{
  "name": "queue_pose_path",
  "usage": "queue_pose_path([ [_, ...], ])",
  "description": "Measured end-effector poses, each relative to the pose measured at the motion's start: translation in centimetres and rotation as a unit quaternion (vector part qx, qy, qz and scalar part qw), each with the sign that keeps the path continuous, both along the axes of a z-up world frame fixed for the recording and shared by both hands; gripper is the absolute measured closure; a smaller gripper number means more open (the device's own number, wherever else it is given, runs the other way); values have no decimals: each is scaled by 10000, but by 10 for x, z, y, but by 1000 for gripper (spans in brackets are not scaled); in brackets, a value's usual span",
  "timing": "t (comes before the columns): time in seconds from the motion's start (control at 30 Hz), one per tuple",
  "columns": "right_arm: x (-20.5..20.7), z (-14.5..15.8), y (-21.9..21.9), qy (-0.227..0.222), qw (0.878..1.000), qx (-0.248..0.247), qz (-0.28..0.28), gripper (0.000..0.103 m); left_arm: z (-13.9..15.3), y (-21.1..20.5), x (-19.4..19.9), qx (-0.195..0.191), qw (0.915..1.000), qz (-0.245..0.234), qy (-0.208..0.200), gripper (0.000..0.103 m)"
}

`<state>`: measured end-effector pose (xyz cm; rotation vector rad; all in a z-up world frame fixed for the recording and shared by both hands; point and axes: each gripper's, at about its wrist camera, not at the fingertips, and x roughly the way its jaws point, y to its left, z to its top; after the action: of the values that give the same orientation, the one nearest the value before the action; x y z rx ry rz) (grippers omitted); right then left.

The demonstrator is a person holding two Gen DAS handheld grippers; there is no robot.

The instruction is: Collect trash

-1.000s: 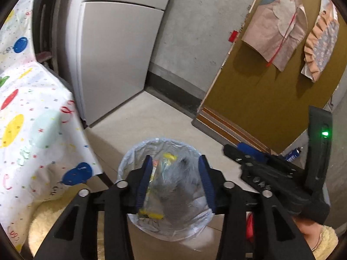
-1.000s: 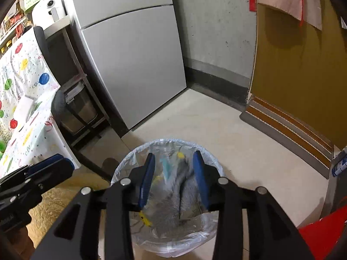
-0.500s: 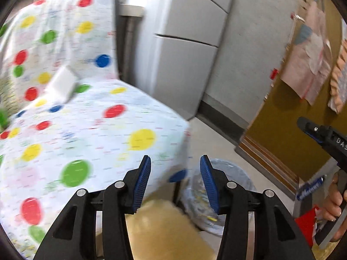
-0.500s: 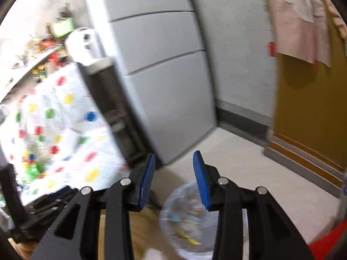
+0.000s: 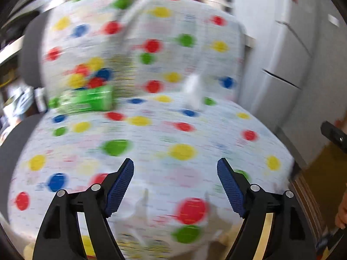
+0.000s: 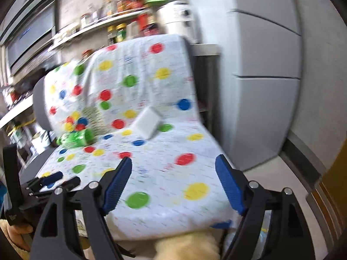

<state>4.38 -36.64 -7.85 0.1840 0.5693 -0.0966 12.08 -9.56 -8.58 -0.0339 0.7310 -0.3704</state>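
A chair draped in a white cloth with coloured dots (image 5: 173, 130) (image 6: 173, 151) fills both views. On its seat lie a green packet (image 5: 86, 101) (image 6: 76, 138) at the left and a white block (image 5: 193, 93) (image 6: 147, 121) near the backrest. A packet printed with coloured balls (image 6: 74, 121) leans behind the green one. My left gripper (image 5: 174, 162) hangs over the seat's front, its jaws opening with nothing between them. My right gripper (image 6: 173, 160) is likewise over the front of the seat, its jaws opening and empty. The left gripper (image 6: 63, 178) also shows low at the left in the right wrist view.
A grey fridge (image 6: 266, 86) stands right of the chair. Shelves with jars and bottles (image 6: 121, 21) run behind it. A pale yellow fluffy cushion (image 6: 186, 247) lies below the seat's front edge. A hand (image 6: 17, 231) holds the left gripper's handle.
Both views swung up and left from the lined bin on the floor to the chair seat. Both pairs of jaws now stand much wider. The bin has left the left wrist view.
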Motion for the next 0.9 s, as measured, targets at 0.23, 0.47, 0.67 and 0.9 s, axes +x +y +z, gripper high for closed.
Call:
queue_pose_path([
  [0.23,78,2,47,73,9981,-35,610,25,8,76,44,215,9928,1170,104,24],
  [0.47,165,-17,93,337,9914,-96,1260,28,9,121,89,417,9854,1647,126,24],
  [0.67,240,-40,139,593,9809,31,1853,42,-7,150,142,598,9798,1888,273,24],
  [0.9,311,-65,191,875,9672,-234,2375,66,-26,170,184,898,9738,2047,411,24],
])
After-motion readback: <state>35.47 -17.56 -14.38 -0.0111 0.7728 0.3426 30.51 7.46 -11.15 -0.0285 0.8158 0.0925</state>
